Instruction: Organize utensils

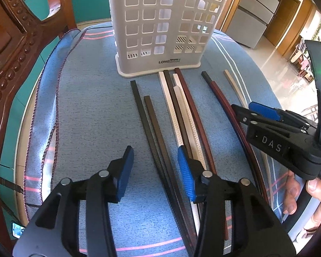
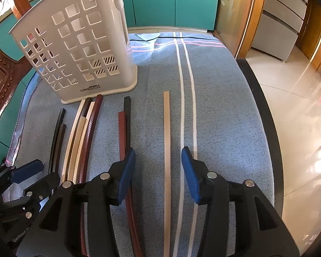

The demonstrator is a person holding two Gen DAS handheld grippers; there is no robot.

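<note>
While nothing is yet gripped, layout noted, big to small.

Cloth [image 2: 224, 107]: blue, striped, spread over the tabletop; probably there to stop sticks sliding.

Holder [image 1: 160, 25]: white, perforated, upright at the far side of the cloth. Two compartments suggested by the hole pattern. Mostly bare inside through the holes in the left view; dark slivers behind the far-side holes in the right view, possibly sticks already dropped, cannot tell.

Chopsticks, all flat on the cloth, lengthwise, far ends toward the holder, so a straight lift-and-drop should do:
- black pair [image 1: 145, 115], leftmost, side by side
- mixed bundle [image 1: 179, 107], white, brown and red, touching, ends just short of the holder base
- red-and-black pair [image 2: 124, 132], overlapping
- tan stick [image 2: 167, 141], alone, apart from the rest, beside the white stripes

Left gripper [image 1: 155, 171]: jaws wide, nothing held, straddling the black pair low over the cloth.

Right gripper [image 2: 158, 171]: jaws wide, nothing held, tan stick centred between the pads. Likely next pick; a thin, flat stick, so a low, square pinch needed.
</note>
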